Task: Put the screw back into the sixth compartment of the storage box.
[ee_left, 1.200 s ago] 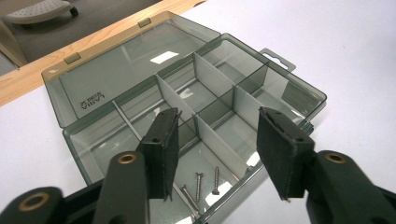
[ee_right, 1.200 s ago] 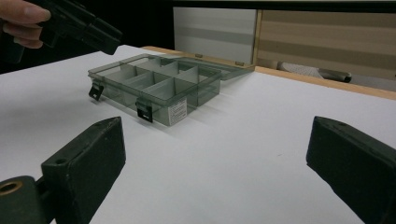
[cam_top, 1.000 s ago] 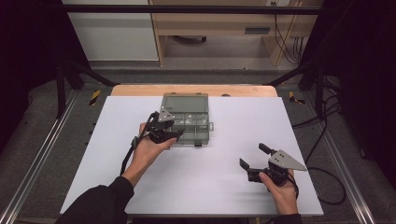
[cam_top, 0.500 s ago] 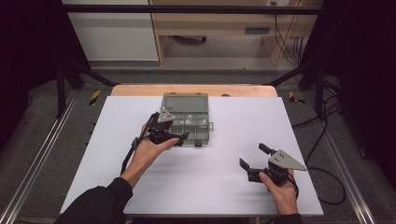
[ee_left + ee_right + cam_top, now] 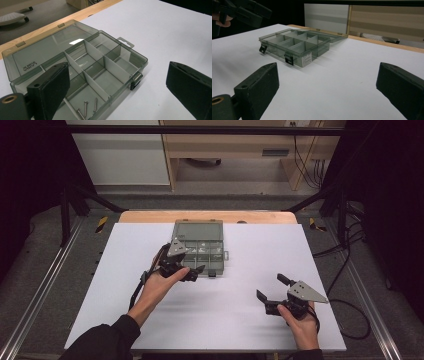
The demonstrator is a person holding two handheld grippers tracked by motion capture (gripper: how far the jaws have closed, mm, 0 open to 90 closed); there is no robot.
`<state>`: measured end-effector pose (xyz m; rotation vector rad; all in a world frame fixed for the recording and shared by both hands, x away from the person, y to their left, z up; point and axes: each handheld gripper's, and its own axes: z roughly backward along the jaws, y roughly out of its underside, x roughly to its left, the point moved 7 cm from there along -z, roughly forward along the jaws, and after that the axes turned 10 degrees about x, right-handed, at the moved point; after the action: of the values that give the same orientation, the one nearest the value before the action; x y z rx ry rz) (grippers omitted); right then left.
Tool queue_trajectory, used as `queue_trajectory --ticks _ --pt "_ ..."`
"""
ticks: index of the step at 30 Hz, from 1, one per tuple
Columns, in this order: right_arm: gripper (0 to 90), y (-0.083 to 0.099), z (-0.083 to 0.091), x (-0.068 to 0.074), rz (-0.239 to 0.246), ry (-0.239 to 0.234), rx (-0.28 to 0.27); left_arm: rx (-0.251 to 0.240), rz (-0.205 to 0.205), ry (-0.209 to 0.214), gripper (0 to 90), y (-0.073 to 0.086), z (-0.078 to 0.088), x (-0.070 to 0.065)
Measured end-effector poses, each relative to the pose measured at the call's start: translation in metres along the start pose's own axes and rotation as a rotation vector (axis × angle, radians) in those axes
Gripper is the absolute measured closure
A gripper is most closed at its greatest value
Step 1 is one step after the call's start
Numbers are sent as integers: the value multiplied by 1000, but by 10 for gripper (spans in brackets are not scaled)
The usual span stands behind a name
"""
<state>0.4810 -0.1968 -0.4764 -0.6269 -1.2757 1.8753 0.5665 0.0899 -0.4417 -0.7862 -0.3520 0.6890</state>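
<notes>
The smoky clear compartment box carries a small embossed mark with a logo and a line of lettering on its opened lid, near the lid's left corner, too small to read. On the box's front wall, between the two latches, sits a white printed label; its lines of fine print are blurred past reading.
</notes>
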Motion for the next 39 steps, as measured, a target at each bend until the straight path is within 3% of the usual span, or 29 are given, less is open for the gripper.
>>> queue_trajectory --ticks 4,17,25,39 --pt "46 0 0 0 1 2 -1 -1 -6 10 54 2 4 -3" --pt "43 0 0 1 4 0 0 -122 -27 46 50 14 29 -17" --pt "41 0 0 1 2 -2 -1 -167 -61 64 45 25 49 -25" --pt "40 -1 2 4 2 -16 -8 -234 -69 53 33 47 81 -27"
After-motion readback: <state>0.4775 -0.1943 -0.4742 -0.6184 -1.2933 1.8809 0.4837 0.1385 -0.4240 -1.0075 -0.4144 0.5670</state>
